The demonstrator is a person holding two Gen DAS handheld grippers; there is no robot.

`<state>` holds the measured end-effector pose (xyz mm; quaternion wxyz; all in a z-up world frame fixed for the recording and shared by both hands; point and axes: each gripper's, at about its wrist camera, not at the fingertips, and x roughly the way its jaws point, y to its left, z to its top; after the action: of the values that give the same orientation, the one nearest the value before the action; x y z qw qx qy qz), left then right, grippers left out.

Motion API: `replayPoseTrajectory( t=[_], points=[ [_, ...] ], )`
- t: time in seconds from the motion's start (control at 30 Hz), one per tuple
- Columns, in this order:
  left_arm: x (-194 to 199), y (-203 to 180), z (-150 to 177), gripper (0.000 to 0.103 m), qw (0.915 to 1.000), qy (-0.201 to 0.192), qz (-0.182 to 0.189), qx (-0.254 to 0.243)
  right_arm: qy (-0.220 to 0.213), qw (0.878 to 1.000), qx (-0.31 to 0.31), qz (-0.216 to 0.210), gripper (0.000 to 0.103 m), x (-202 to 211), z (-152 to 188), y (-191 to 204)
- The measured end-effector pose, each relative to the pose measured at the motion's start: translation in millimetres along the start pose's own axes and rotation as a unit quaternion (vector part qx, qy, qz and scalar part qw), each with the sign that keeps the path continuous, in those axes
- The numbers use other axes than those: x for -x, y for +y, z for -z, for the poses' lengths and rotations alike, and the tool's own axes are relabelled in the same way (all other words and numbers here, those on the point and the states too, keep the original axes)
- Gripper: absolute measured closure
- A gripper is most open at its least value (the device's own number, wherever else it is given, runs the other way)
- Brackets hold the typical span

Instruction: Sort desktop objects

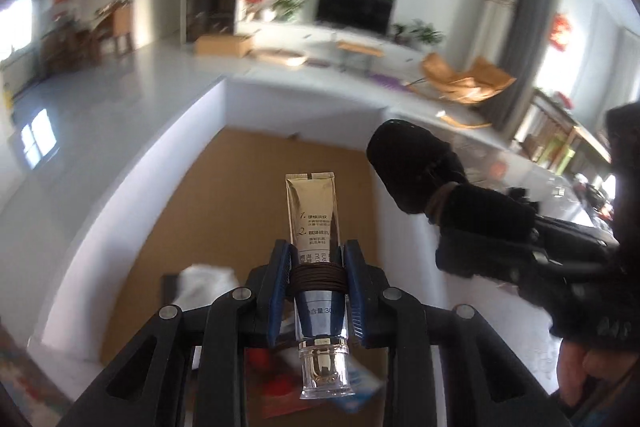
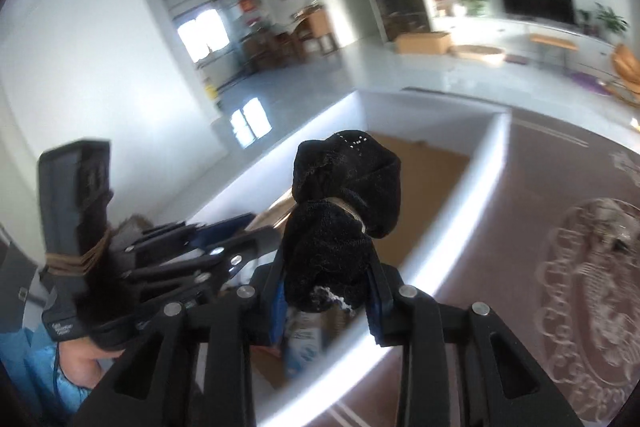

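Two grippers hang over a white box [image 1: 132, 163] with a brown bottom. The left gripper [image 1: 316, 291] has its blue fingers [image 1: 280, 287] squeezed tight on a gold tube [image 1: 314, 227]. The tube points away from the camera, its clear cap toward the lens, and a brown band is wrapped round its middle. The right gripper [image 2: 328, 287] has its fingers pressed on a black cloth bundle [image 2: 344, 195], which sticks up past the tips. Some small things lie blurred in the box under both. Beside the box sits a brown mat [image 2: 560, 227] with a lacy pattern.
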<state>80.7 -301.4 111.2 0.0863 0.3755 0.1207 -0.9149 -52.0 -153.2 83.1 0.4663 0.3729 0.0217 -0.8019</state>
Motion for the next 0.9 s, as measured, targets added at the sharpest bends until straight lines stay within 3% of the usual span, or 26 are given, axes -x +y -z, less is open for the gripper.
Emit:
replayPoseTrajectory(
  t=[0.1,0.17,0.2,0.3,0.37,0.47,0.53,0.6,0.67,0.7,0.77,0.8,0.9],
  points=[
    [-11,31,12,0.074,0.9974,0.036,-0.048,0.039,0.05,0.998,0.009,-0.026,0.057,-46,10,15],
    [-12,45,17,0.07,0.995,0.039,-0.062,0.068,0.074,0.996,-0.006,-0.043,0.026,-61,16,14],
    [-13,49,19,0.062,0.9943,0.037,-0.057,0.082,0.073,0.996,-0.013,-0.049,0.023,-63,19,12],
    [-9,45,20,0.042,0.9939,0.014,-0.056,0.094,0.04,0.997,-0.025,-0.055,0.02,-45,23,2],
    [-7,33,17,0.036,0.9952,-0.002,-0.056,0.08,0.003,0.999,-0.031,-0.035,0.01,-22,26,-8],
    [-1,4,7,0.034,0.9977,-0.032,-0.035,0.047,-0.066,0.996,-0.043,0.036,0.0,20,38,-34],
    [0,-23,0,0.034,0.9988,-0.042,-0.012,0.022,-0.096,0.986,-0.069,0.114,0.0,45,58,-68],
    [3,-59,-5,0.034,0.9988,-0.043,0.023,-0.01,-0.09,0.972,-0.109,0.188,0.0,57,81,-104],
    [3,-92,-5,0.032,0.9967,-0.037,0.059,-0.042,-0.058,0.948,-0.158,0.272,0.0,63,108,-146],
    [2,-112,-3,0.023,0.9947,-0.029,0.079,-0.059,-0.032,0.929,-0.185,0.32,0.0,66,127,-170],
    [2,-147,6,0.01,0.9891,-0.018,0.115,-0.09,-0.001,0.904,-0.223,0.364,0.0,74,148,-204],
    [-1,-167,18,0.008,0.985,-0.013,0.134,-0.107,0.015,0.891,-0.249,0.38,0.0,78,166,-220],
    [-33,-219,45,0.008,0.9733,0.028,0.157,-0.166,0.013,0.87,-0.278,0.407,0.0,90,191,-235]
  ],
)
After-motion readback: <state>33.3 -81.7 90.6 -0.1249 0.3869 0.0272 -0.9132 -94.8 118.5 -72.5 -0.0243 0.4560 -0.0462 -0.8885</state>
